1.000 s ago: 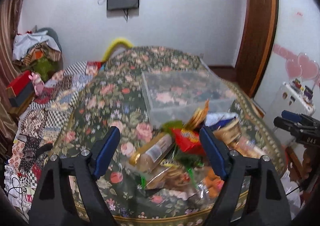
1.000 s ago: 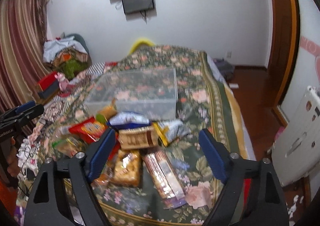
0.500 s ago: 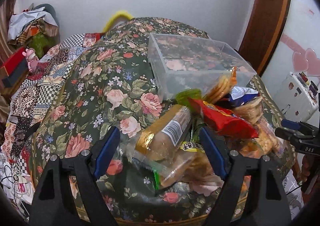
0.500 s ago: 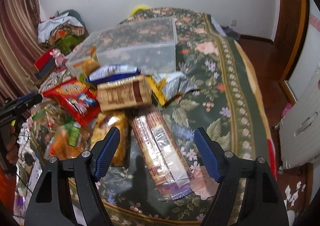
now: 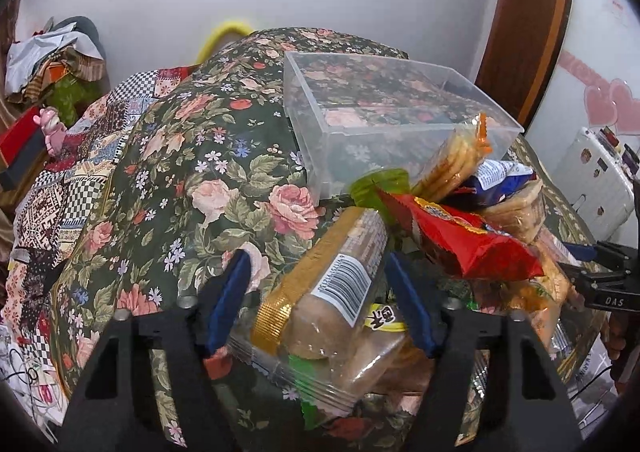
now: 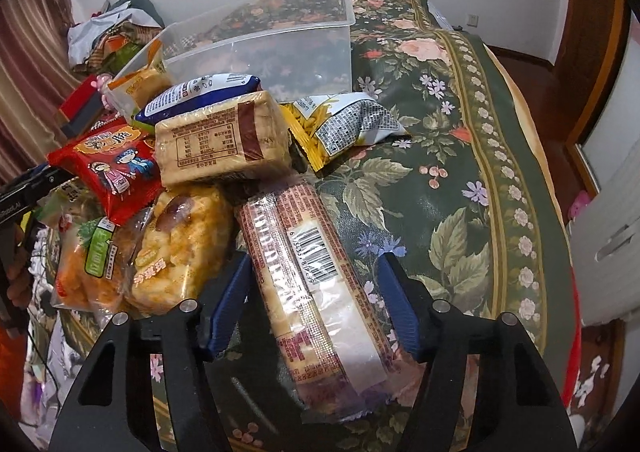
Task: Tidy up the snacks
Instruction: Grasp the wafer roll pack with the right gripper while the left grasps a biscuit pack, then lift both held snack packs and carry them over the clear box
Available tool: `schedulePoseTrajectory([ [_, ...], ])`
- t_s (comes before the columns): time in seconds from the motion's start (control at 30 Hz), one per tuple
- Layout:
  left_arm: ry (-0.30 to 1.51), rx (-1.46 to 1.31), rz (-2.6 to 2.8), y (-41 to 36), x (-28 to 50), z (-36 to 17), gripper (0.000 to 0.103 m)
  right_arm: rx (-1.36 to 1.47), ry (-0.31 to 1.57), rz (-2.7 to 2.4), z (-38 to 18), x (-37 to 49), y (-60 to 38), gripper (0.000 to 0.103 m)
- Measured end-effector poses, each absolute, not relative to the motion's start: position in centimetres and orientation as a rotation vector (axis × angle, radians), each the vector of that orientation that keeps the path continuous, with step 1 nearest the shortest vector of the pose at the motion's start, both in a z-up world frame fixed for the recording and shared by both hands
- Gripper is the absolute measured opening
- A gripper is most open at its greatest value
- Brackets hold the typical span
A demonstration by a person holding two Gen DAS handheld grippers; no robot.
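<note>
- Left gripper (image 5: 318,306): jaws just narrowing, apart, straddling gold-ended biscuit pack (image 5: 332,288).
- Right gripper (image 6: 314,302): jaws just narrowing, apart, straddling long cracker pack (image 6: 316,272).
- Clear bin (image 6: 280,48): behind pile.

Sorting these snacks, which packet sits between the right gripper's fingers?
The long pink twin-roll biscuit packet with the barcode; the others are piled farther off.

Bed with dark green floral blanket (image 6: 452,180) carries everything. On it: empty clear plastic bin (image 5: 384,124), heap of snack packs (image 6: 168,180) against the bin's near side, long biscuit pack (image 6: 320,276) lying flat at near edge.
</note>
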State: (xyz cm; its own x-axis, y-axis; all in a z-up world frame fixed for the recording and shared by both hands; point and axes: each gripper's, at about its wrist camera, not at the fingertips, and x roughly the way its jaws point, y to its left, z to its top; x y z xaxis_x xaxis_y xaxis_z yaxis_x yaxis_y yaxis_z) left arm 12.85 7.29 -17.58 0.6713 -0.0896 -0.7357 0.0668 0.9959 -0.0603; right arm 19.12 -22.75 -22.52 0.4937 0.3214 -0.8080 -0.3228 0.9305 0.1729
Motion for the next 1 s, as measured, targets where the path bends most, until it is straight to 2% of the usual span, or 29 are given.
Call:
schedulePoseTrajectory([
  [0.07, 0.825, -0.033, -0.095, 7.4, 12.6, -17.4, 0.057, -0.014, 0.976, 0.383, -22.5, 19.1, -22.6, 0.049],
  [0.27, 0.835, -0.062, -0.100, 8.1, 11.4, -16.7, 0.042, -0.001, 0.970, 0.375, -22.5, 19.3, -22.9, 0.046],
  [0.47, 0.852, -0.053, -0.107, 8.1, 11.1, -16.6, 0.043, 0.014, 0.981, 0.375, -22.5, 19.3, -23.1, 0.044],
  [0.53, 0.866, -0.061, -0.116, 8.1, 11.7, -16.9, 0.050, 0.012, 0.985, 0.376, -22.5, 19.3, -23.1, 0.044],
  [0.6, 0.885, -0.067, -0.119, 8.0, 12.5, -17.4, 0.053, 0.008, 0.987, 0.378, -22.5, 19.2, -23.0, 0.044],
  [0.77, 0.919, -0.107, -0.130, 8.0, 14.2, -18.8, 0.053, -0.018, 0.987, 0.377, -22.7, 19.0, -22.7, 0.044],
  [0.8, 0.919, -0.116, -0.131, 8.0, 14.3, -18.9, 0.052, -0.024, 0.987, 0.376, -22.7, 18.9, -22.6, 0.044],
  [0.9, 0.916, -0.140, -0.147, 8.2, 14.3, -19.0, 0.039, -0.025, 0.977, 0.371, -22.8, 18.9, -22.6, 0.043],
  [1.0, 0.909, -0.123, -0.125, 8.1, 13.9, -18.6, 0.037, -0.016, 0.971, 0.366, -22.6, 18.8, -22.7, 0.043],
])
